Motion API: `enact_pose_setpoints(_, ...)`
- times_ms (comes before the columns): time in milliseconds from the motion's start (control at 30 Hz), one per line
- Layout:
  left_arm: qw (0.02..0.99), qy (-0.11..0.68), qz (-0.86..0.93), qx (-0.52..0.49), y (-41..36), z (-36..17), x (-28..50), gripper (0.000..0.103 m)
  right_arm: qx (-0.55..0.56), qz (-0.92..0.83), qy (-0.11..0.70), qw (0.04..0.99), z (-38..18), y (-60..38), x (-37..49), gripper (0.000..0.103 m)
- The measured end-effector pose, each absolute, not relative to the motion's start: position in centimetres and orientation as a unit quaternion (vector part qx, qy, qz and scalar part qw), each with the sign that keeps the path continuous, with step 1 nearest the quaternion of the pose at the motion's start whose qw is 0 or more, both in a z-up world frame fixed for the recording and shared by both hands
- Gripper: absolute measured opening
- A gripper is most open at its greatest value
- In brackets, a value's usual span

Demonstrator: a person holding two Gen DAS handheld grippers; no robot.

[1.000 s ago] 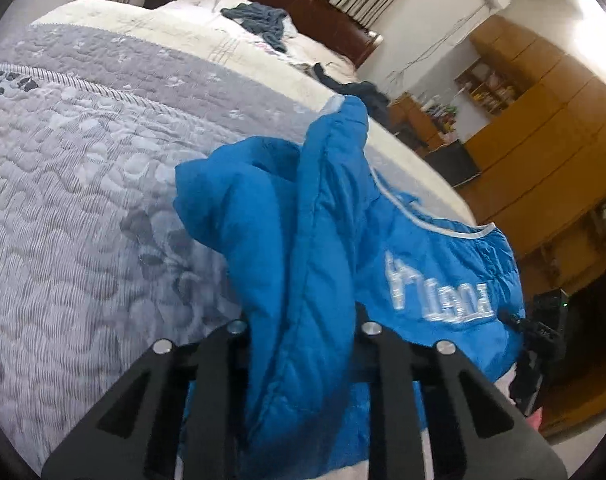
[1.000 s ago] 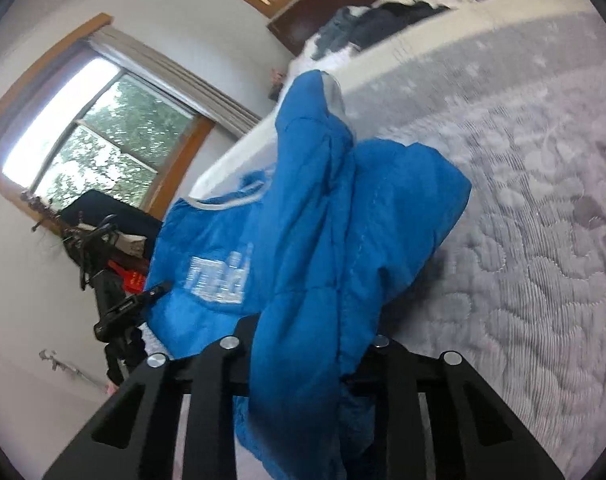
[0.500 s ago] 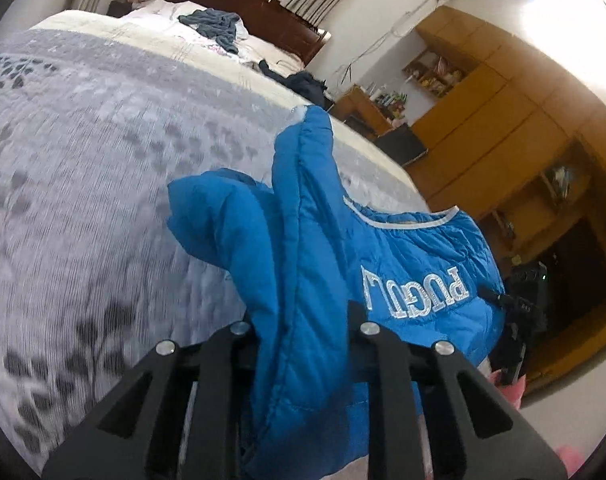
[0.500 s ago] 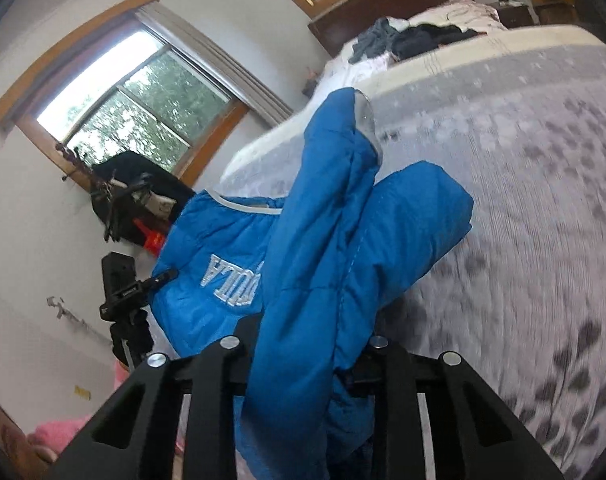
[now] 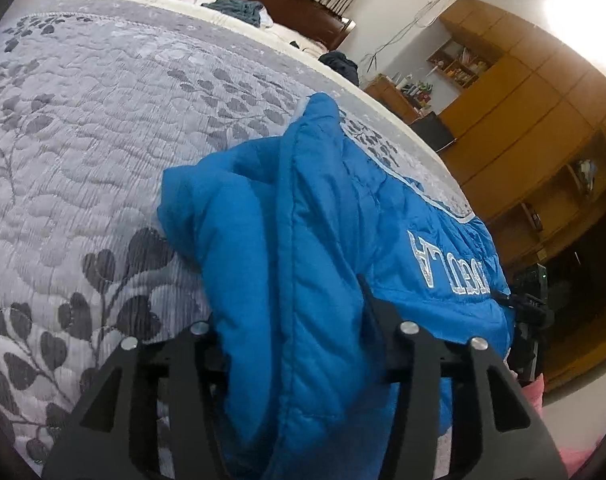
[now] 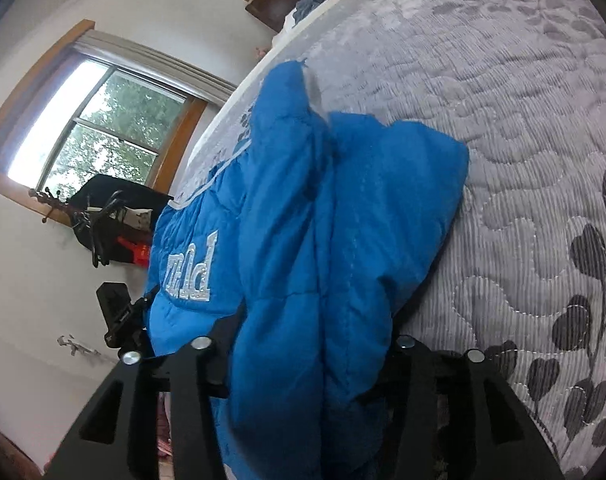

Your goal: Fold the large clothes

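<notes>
Both tongs' tips [image 5: 299,344] hidden in jacket [image 5: 323,216]

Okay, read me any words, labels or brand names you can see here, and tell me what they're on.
"...GULA": white stitched letters on the blue padded jacket, upside down in the left wrist view, first letters hidden by a fold.
"PU...": same lettering in the right wrist view, rest hidden.
Nothing else is readable.

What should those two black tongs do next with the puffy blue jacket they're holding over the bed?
Probably carry the held edge forward and lay it down flat. Both the left tongs and right tongs are shut on a bunched fold of the quilted blue jacket with white lettering, whose far part already rests on the grey leaf-patterned bedspread, with bare bedspread ahead.
</notes>
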State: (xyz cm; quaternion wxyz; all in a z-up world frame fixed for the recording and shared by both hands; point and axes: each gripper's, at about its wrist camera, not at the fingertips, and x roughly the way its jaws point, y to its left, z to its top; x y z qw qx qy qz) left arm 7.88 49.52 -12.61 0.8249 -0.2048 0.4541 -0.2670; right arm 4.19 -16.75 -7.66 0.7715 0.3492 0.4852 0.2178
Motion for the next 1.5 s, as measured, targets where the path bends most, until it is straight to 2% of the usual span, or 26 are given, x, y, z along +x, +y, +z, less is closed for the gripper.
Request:
enact_pose_setpoints(133, 0.834, 0.447, -0.250, -0.206, 52.1, -10.8, 7.2, 0.049, 0.307, 0.177, 0.473, 0.807, -5.3, -17.9, 3.5, 0.058)
enact_pose_setpoints(333, 0.879, 0.387, -0.232, -0.158, 53.0, -5.2, 6.3, 0.049, 0.238, 0.128, 0.435, 0.859, 0.3, -18.7, 3.5, 0.070)
enact_pose_setpoints(400, 0.882, 0.383, -0.243, -0.131, 51.4, -4.3, 7.3, 0.056, 0.213, 0.138, 0.432, 0.865, 1.9, -17.1, 5.0, 0.076)
enact_pose_setpoints(467, 0.883, 0.388, -0.246, -0.102, 49.5, -4.1, 8.7, 0.058, 0.182, 0.139, 0.438, 0.869, 2.3, -15.4, 7.1, 0.080)
enact_pose_setpoints(667, 0.871, 0.432, -0.225, -0.066, 45.8, -6.9, 14.1, 0.058, 0.147, 0.107, 0.485, 0.856, 0.1, -13.4, 12.4, 0.080)
enact_pose_setpoints(700, 0.867, 0.441, -0.221, -0.069, 45.5, -7.6, 15.0, 0.054, 0.149, 0.105, 0.491, 0.852, -0.4, -13.7, 12.7, 0.078)
enact_pose_setpoints(733, 0.864, 0.449, -0.217, -0.070, 45.3, -8.1, 15.7, 0.051, 0.152, 0.105, 0.498, 0.847, -1.0, -13.8, 13.1, 0.067)
enact_pose_setpoints(767, 0.861, 0.454, -0.218, -0.073, 45.2, -8.3, 16.1, 0.038, 0.161, 0.112, 0.507, 0.839, -1.6, -13.9, 13.7, 0.048)
enact_pose_setpoints(833, 0.858, 0.460, -0.212, -0.080, 45.0, -8.8, 16.9, 0.030, 0.183, 0.120, 0.512, 0.831, -2.2, -14.1, 14.1, 0.032)
enact_pose_setpoints(867, 0.859, 0.459, -0.211, -0.084, 45.0, -8.7, 17.1, 0.022, 0.191, 0.122, 0.508, 0.831, -2.2, -14.4, 14.2, 0.023)
enact_pose_setpoints(967, 0.866, 0.443, -0.209, -0.100, 45.4, -8.0, 17.3, 0.016, 0.226, 0.141, 0.488, 0.831, -1.5, -15.5, 14.4, 0.017)
enact_pose_setpoints(1067, 0.873, 0.432, -0.203, -0.097, 45.5, -7.7, 17.3, 0.015, 0.238, 0.146, 0.475, 0.835, -1.1, -15.8, 14.7, 0.016)
enact_pose_setpoints(1167, 0.873, 0.442, -0.191, -0.084, 45.2, -8.8, 17.9, 0.015, 0.233, 0.128, 0.498, 0.825, -2.8, -15.8, 15.7, 0.016)
enact_pose_setpoints(1300, 0.863, 0.460, -0.187, -0.094, 45.6, -10.1, 18.4, 0.017, 0.255, 0.131, 0.510, 0.811, -4.7, -16.2, 16.0, 0.019)
enact_pose_setpoints(1400, 0.865, 0.459, -0.182, -0.085, 45.5, -9.3, 17.8, 0.023, 0.251, 0.131, 0.500, 0.818, -4.0, -16.4, 15.1, 0.028)
enact_pose_setpoints(1433, 0.868, 0.456, -0.179, -0.081, 45.6, -9.0, 17.4, 0.023, 0.243, 0.122, 0.495, 0.825, -3.3, -16.5, 14.6, 0.038)
enact_pose_setpoints(1467, 0.871, 0.451, -0.176, -0.078, 45.6, -8.4, 17.0, 0.029, 0.235, 0.110, 0.488, 0.833, -2.5, -16.8, 13.8, 0.051)
enact_pose_setpoints(1500, 0.875, 0.443, -0.175, -0.080, 45.9, -7.6, 16.3, 0.038, 0.232, 0.107, 0.482, 0.838, -2.0, -16.9, 13.3, 0.053)
